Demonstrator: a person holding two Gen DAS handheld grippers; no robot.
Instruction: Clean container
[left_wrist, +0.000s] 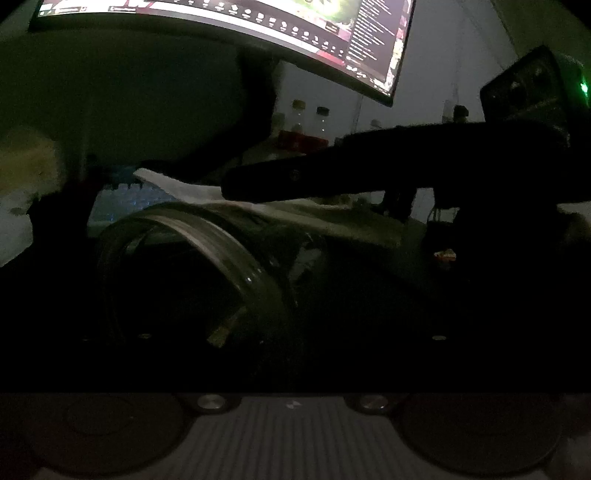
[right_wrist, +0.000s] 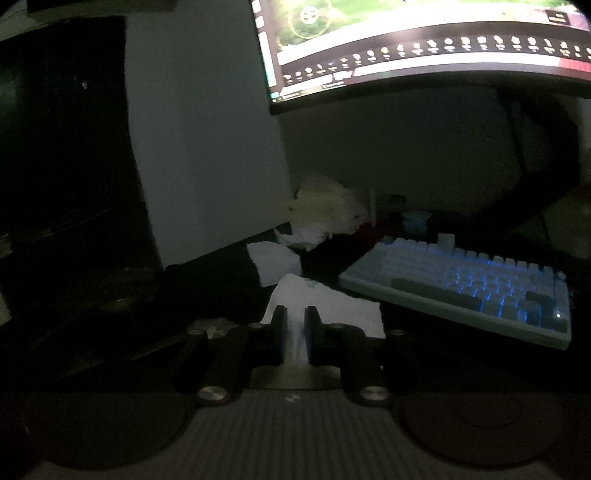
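The scene is very dark. In the left wrist view a clear glass container (left_wrist: 207, 266) lies on its side close to the camera, its round rim facing left. It seems held between my left gripper's fingers, which are lost in shadow. The other gripper shows as a dark bar (left_wrist: 332, 173) reaching in from the right above the container. In the right wrist view my right gripper (right_wrist: 294, 321) has its two fingers close together on a white tissue (right_wrist: 332, 306) that spreads out over the dark desk.
A lit curved monitor (left_wrist: 258, 22) hangs above the desk. A backlit pale-blue keyboard (right_wrist: 461, 284) sits to the right. Crumpled white paper (right_wrist: 325, 214) and small bottles (left_wrist: 321, 118) lie at the back. A dark box (right_wrist: 66, 147) stands at left.
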